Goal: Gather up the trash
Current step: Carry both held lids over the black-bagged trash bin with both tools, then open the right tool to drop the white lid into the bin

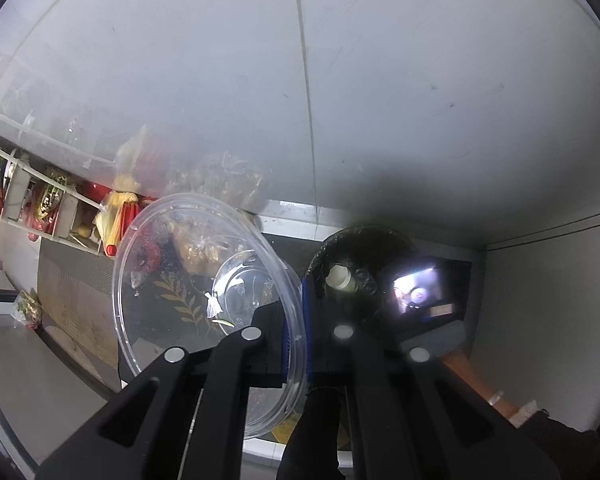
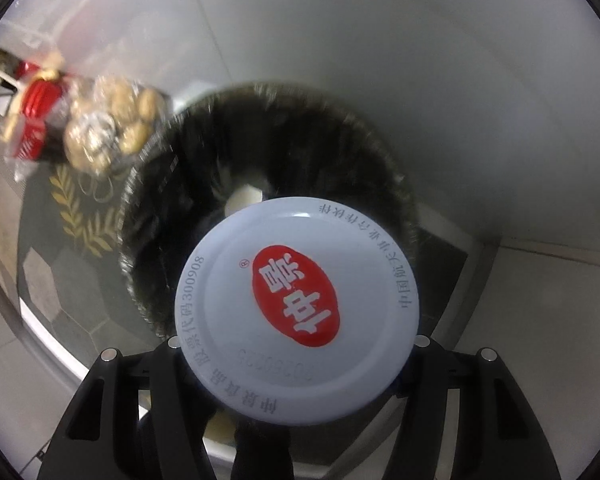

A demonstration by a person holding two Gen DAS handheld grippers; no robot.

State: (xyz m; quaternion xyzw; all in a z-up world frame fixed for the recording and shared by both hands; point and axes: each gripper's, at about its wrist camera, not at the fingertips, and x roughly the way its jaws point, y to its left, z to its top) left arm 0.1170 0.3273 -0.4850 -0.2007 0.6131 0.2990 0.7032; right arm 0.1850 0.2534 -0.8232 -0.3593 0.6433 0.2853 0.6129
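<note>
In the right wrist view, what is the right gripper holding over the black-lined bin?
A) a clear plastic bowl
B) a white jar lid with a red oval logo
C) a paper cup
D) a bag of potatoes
B: the white lid with its red oval sits between the right gripper fingers, above the bin.

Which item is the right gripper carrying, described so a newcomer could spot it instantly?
Start at the black-lined trash bin standing on the floor against the pale wall. Directly above its opening, the right gripper clamps a jar by its round white lid. Its red oval logo with white characters and grey print around the rim distinguish it from the clear plastic lid in the left gripper.
</note>
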